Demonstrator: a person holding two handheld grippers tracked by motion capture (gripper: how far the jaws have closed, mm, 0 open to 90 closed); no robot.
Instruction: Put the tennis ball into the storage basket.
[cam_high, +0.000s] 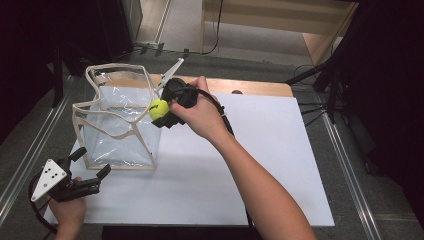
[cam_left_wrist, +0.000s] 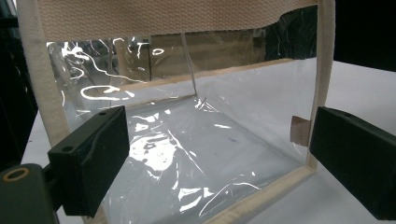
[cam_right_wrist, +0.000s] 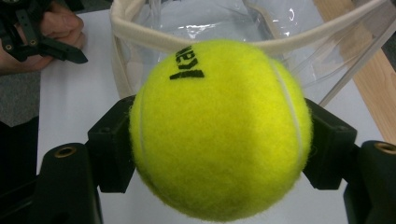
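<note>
High view: right claw (cam_high: 161, 114) grips tennis ball (cam_high: 158, 108) beside clear bag (cam_high: 120, 145).

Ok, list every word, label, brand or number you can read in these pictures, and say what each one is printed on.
"ken": black letters, seen upside down and cut off by the curve, on the fuzzy yellow-green tennis ball clamped in the right gripper.
Small tan tag on the clear plastic bag with cream fabric trim: no print legible.
No other text shows.

A white table top (cam_high: 280, 165) stands on grey floor (cam_high: 190, 30) in a dim room.
</note>
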